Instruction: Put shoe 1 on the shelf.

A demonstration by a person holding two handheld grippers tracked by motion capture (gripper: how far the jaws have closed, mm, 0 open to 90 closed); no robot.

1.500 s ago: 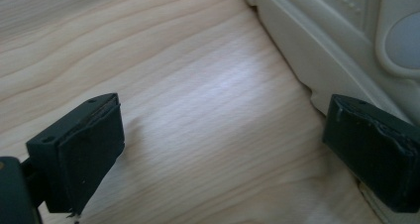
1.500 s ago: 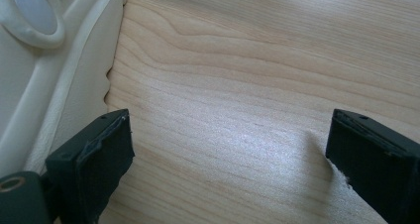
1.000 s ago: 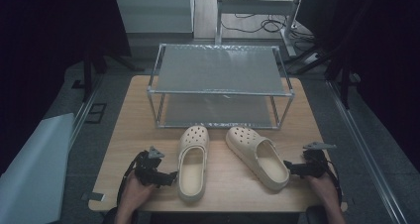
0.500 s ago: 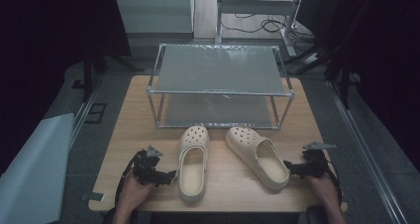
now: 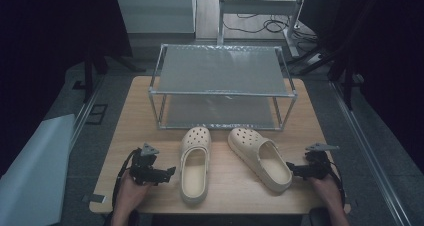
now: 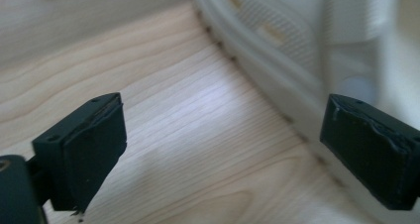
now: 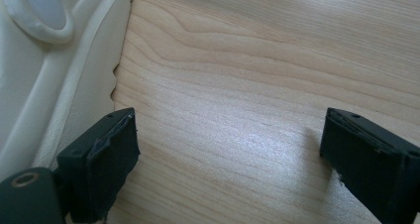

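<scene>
Left hand-held gripper has crept closer to the left clog (jaws spread, nothing pinched), right hand-held gripper likewise spread beside the right clog, so grasps look imminent.

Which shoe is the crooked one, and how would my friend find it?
Start at the metal wire two-shelf rack on the wooden table. Two cream foam clogs lie in front of it. The crooked one is the right-hand clog, near the right gripper; its toe angles leftward, while the left-hand clog points straight at the rack.
</scene>
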